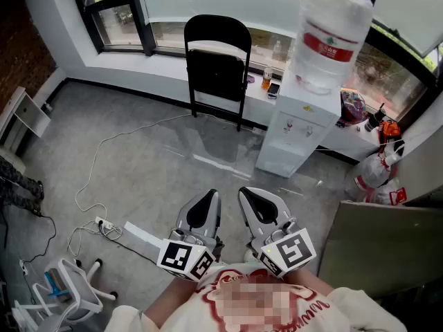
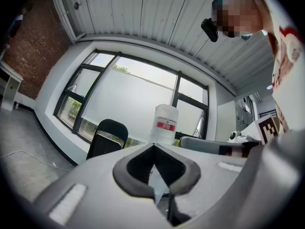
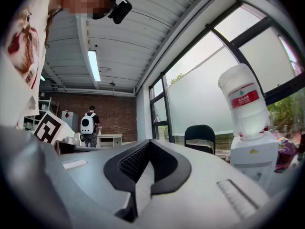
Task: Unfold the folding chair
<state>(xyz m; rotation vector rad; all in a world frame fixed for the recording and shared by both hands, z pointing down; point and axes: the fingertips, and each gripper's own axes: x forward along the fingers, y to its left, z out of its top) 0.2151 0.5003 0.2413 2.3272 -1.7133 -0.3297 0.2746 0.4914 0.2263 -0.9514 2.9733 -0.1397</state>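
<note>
**Head view:** Task isn't under way yet; judging by the layout, this is the approach step. The folding chair (image 1: 217, 68) is standing folded flat and near upright, leaning against the window ledge across the floor. It is well apart from both grippers, which the person is holding close to the body. The left gripper (image 1: 208, 203) and right gripper (image 1: 250, 199) are sitting side by side, both pointing roughly twd the chair. A water dispenser (image 1: 294, 126) is standing just beside the chair on its right, and a cable (image 1: 104, 151) is trailing over the floor at left.

**Left gripper view:** Jaws of the left gripper (image 2: 153, 149) are pressing together at the tips w/ nothing between them. The chair (image 2: 107, 137) is showing far beyond and left of the tips, no contact.

**Right gripper view:** The right gripper (image 3: 149, 144) is likewise closed, pads meeting and nothing gripped. The chair (image 3: 200, 137) is sitting far off, right of the jaw line, w/ the dispenser (image 3: 255, 161) further right.

**Next move, prob.:** walk over, part both sets of jaws, take the backrest w/ one and the seat edge w/ the other, then pull the seat down and fwd. Watch the dispenser's closeness as the legs are swinging out.
</note>
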